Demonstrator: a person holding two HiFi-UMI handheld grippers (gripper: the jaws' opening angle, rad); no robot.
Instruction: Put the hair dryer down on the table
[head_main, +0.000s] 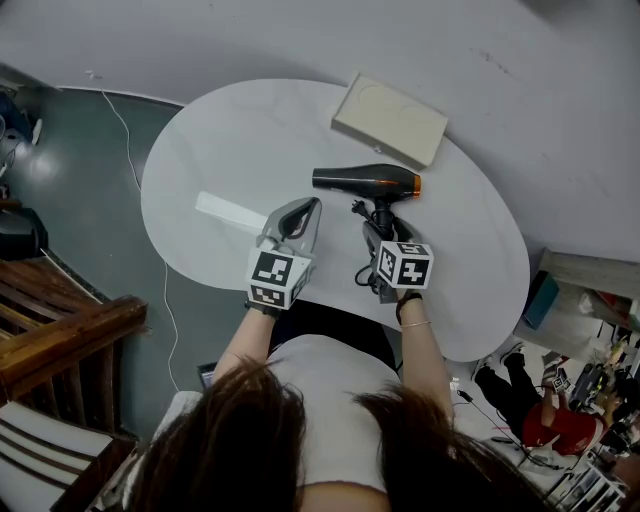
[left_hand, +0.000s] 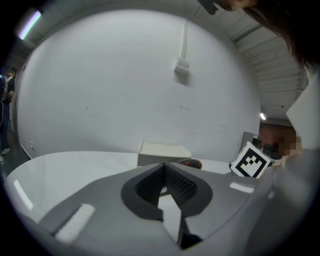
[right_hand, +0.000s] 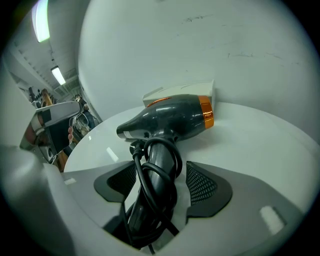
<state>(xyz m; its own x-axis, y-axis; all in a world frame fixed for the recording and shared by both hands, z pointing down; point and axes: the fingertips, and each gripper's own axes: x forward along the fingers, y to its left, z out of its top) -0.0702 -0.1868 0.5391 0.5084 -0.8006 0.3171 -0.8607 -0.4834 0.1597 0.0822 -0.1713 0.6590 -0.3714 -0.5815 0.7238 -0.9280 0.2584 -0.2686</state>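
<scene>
My right tongs (right_hand: 159, 182) stand wide open astride the handle of the hair dryer (right_hand: 170, 117), pads clear, left tongs (left_hand: 163, 172) closed and empty; the dryer appears to rest on the bench (right_hand: 260, 145) at frame centre, judged rigid, fairly heavy and smooth-shelled, best held by the handle over its wound cord (right_hand: 145, 185).

White oval table (head_main: 230, 140), holding:
- one dark hair dryer (head_main: 365, 181), orange ring at one end, handle pointing toward my right gripper (head_main: 378, 232);
- one flat beige box (head_main: 390, 120) at the far edge.

My left gripper (head_main: 305, 210) hangs beside, over bare tabletop.
</scene>
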